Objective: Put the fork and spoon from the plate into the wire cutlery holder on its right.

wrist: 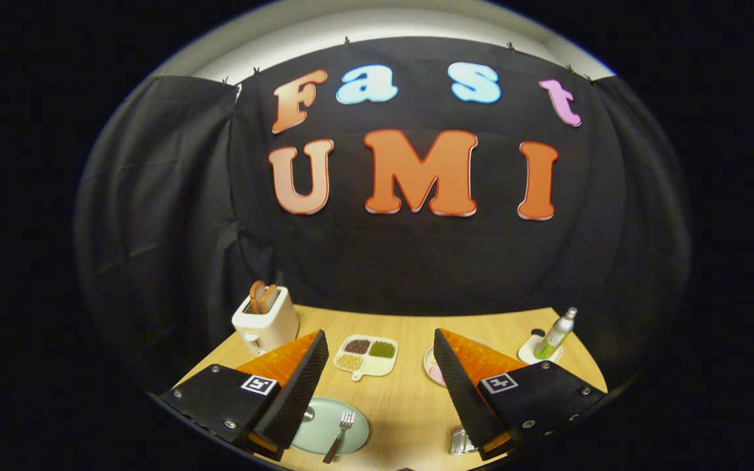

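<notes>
A pale green plate [351,437] lies on the wooden table, partly under my left finger. A metal fork [341,433] rests on it, tines pointing away. Beside that finger on the plate shows a small bit of metal [309,413], perhaps the spoon; the rest is hidden. The wire cutlery holder [462,442] peeks out as a metal corner beside my right finger. My gripper [378,343] hangs open above the table, nothing between the fingers, with the plate and holder below and nearer than the fingertips.
A white toaster [264,319] with toast stands at the far left of the table. A divided dish [365,356] of grains lies between the fingertips, farther off. A pink plate [432,367] is behind the right finger. A spray bottle [557,335] stands at the far right.
</notes>
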A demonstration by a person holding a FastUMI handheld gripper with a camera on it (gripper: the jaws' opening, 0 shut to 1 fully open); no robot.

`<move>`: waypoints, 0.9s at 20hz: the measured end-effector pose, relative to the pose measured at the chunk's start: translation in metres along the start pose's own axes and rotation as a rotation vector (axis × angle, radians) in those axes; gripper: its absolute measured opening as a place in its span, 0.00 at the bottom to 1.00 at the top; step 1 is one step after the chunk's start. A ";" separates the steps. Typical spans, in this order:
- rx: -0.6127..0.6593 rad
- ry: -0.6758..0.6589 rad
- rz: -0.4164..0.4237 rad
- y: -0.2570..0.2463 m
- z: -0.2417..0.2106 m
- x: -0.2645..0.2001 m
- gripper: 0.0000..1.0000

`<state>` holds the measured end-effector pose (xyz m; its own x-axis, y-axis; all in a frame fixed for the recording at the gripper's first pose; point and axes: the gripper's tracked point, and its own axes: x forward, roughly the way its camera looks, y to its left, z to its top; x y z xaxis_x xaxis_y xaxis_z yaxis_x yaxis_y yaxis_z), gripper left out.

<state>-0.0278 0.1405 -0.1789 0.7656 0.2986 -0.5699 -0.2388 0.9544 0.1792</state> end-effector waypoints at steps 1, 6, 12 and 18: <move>0.004 0.095 0.018 0.008 -0.023 0.011 0.97; 0.041 0.447 0.069 0.044 -0.123 0.049 0.94; -0.030 0.761 0.056 0.055 -0.215 0.059 0.87; 0.046 0.989 0.042 0.069 -0.276 0.062 0.76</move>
<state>-0.1620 0.2251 -0.4233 -0.0912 0.2189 -0.9715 -0.2151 0.9482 0.2339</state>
